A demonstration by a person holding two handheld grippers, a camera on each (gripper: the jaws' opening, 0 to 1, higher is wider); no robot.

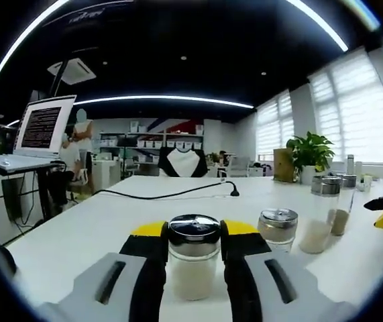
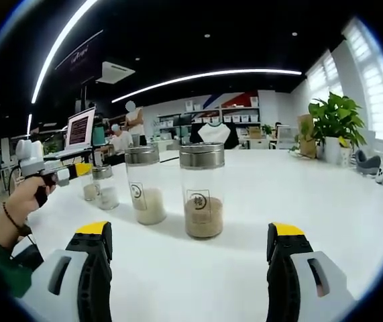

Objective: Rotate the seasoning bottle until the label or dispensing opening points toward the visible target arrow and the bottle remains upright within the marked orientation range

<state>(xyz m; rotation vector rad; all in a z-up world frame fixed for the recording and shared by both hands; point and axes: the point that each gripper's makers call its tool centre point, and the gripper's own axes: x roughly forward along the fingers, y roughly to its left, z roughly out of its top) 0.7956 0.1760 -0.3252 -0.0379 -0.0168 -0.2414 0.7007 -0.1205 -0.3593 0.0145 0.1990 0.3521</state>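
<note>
We've got the left gripper (image 1: 192,268) clamped on the short salt shaker (image 1: 193,256), upright on the white table (image 1: 77,228). Right gripper (image 2: 194,268) gapes wide, holding nothing, so left twists it.

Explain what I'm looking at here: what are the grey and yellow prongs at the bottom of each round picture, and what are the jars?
No robot: a person holds hand-worked tongs in each hand, each carrying a fisheye camera looking along its prongs. In the left gripper view, the left tongs close around a short shaker of white powder on the white table; another short shaker stands beside it. In the right gripper view, the right tongs stand open, empty, facing two tall jars, one with brown contents, one with white.
</note>
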